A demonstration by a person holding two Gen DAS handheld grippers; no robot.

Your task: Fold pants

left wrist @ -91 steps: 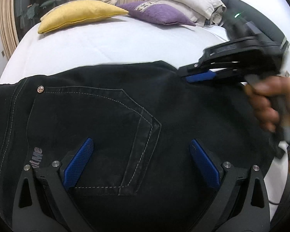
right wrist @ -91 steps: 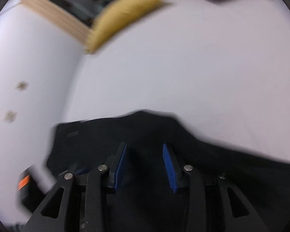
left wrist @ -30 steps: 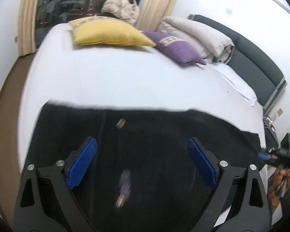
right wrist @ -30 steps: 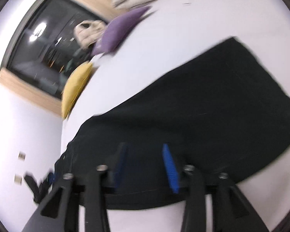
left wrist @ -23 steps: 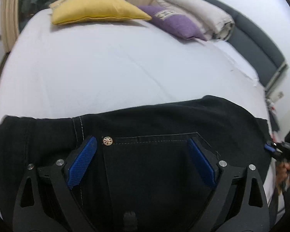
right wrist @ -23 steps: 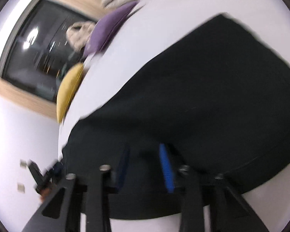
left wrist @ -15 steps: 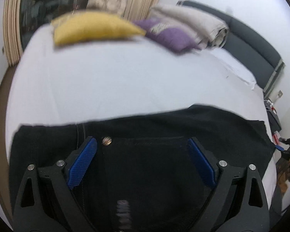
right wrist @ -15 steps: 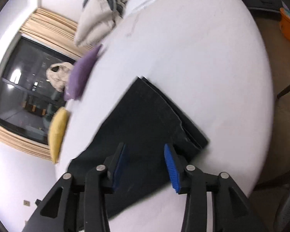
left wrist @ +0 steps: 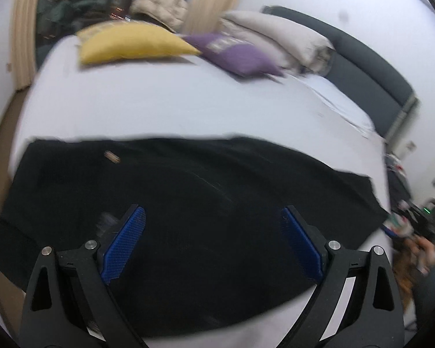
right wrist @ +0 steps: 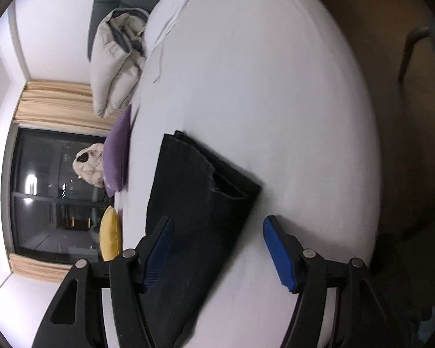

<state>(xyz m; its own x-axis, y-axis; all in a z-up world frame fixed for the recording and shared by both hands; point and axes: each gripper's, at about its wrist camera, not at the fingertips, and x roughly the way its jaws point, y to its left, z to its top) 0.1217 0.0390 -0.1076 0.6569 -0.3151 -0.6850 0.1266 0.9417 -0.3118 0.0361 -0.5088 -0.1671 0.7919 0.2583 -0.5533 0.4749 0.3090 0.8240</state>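
Black denim pants, lying flat on the white bed, stretched sideways across the near part of the mattress, one metal rivet showing near the far left edge. Seen blurred from the left wrist, with the left gripper hovering above the middle of the cloth, blue pads spread wide, nothing pinched between them. From the right wrist, the hem end of the pants lying in stacked layers, leg opening gaping toward the bed's free side. Right gripper over that end, jaws opening, left pad above the dark cloth, right pad over bare sheet, fabric below the gap but not pressed by either pad. Far right in the left view, the same right gripper small beyond the hem, held in a hand, green light lit. Farther up the bed: yellow pillow, purple pillow, folded beige duvet against the dark headboard. Beige curtains beside a dark window.
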